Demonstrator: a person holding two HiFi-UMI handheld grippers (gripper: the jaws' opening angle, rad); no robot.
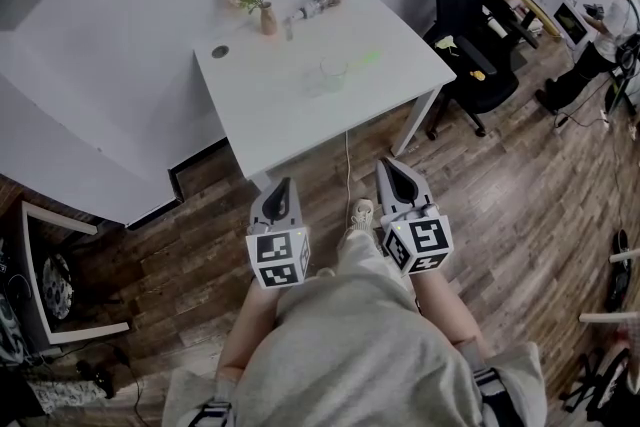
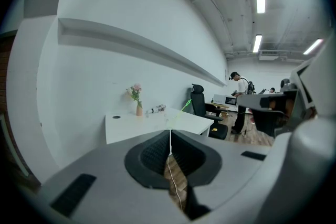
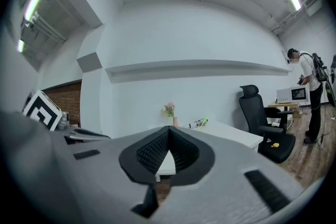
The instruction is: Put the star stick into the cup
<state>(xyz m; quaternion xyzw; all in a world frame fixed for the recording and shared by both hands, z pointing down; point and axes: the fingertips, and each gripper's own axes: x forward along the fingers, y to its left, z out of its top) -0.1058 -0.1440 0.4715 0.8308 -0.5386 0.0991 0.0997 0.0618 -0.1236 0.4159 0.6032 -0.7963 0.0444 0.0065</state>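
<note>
The green star stick lies on the white table, just right of a clear cup that stands near the table's middle. Both grippers hover over the wooden floor in front of the table, well short of it. My left gripper is shut and holds nothing. My right gripper is likewise shut and empty. In the left gripper view the jaws meet in a thin line, with the star stick far beyond. The right gripper view shows its jaws closed, and the star stick small on the table.
A flower vase and a lying bottle stand at the table's back edge. A black office chair is to the table's right. A person stands far right. A white cable runs over the floor.
</note>
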